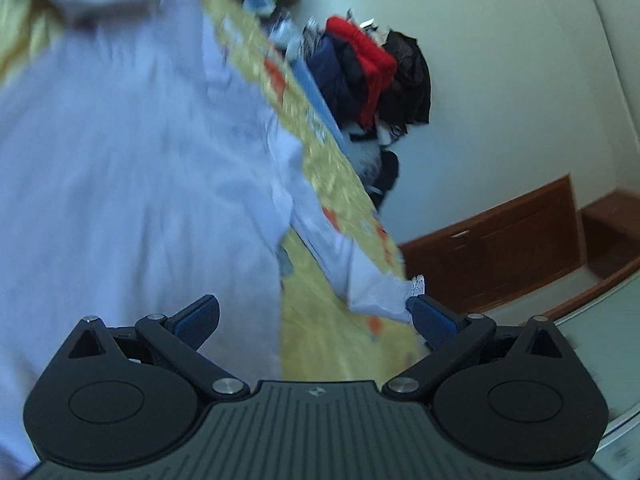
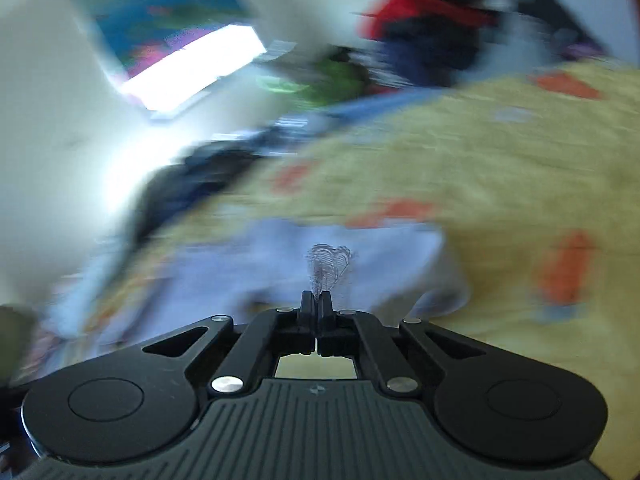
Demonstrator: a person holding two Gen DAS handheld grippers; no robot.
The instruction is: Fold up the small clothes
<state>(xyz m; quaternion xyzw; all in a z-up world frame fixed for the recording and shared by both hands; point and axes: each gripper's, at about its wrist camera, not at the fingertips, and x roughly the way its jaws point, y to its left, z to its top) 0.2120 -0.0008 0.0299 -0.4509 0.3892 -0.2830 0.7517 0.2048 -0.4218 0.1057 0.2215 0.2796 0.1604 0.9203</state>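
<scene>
A pale lavender-white small garment (image 1: 132,152) lies spread on a yellow patterned bedsheet (image 1: 340,332). Its long sleeve (image 1: 352,268) runs down to a lace cuff. My left gripper (image 1: 314,314) is open wide; its right fingertip (image 1: 424,312) touches the cuff, and nothing is between the jaws. In the blurred right wrist view, my right gripper (image 2: 316,300) is shut on a thin lace edge of the same garment (image 2: 360,264), which lies just ahead on the sheet (image 2: 500,184).
A pile of dark, red and navy clothes (image 1: 372,72) sits at the bed's far edge by a pale wall. A brown wooden cabinet (image 1: 500,248) stands beyond the bed. The right wrist view shows a bright window (image 2: 192,68) and the clothes pile (image 2: 432,32).
</scene>
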